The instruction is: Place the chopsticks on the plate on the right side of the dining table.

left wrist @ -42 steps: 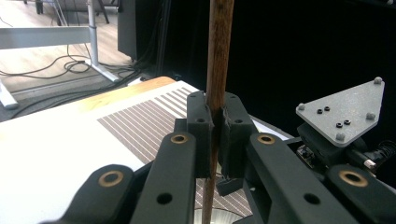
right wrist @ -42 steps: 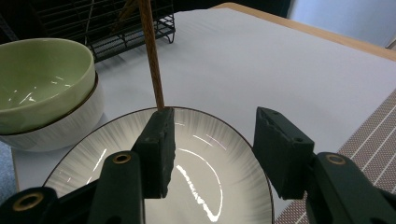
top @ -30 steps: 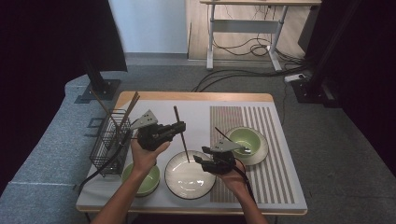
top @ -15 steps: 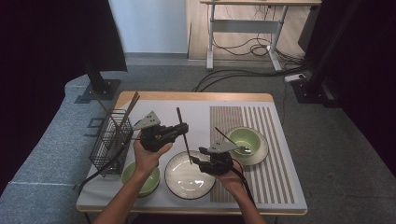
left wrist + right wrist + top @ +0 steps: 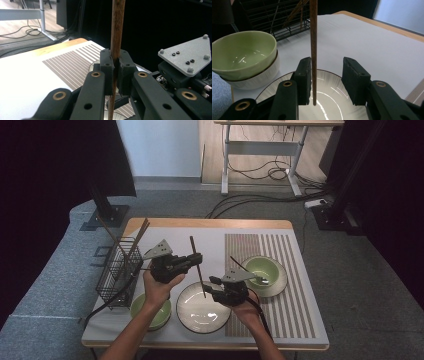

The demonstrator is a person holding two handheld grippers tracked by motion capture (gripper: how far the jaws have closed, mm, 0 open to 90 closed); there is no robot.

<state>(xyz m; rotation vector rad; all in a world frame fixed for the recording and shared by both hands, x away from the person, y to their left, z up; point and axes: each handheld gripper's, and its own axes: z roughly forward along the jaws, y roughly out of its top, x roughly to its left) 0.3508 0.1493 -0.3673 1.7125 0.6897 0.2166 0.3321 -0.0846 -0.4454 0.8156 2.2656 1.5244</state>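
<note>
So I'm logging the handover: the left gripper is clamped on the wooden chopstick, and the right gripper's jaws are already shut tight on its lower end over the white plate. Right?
Not quite. The left gripper is clamped on the chopstick, but the right gripper has not shut on it. The right gripper view shows its jaws, which have just been closing, apart, the stick between them beside one pad, over the white plate.

The brown wooden chopstick (image 5: pixel 197 266) stood nearly upright above the white plate (image 5: pixel 187 320), its lower tip just over the plate's middle.
</note>
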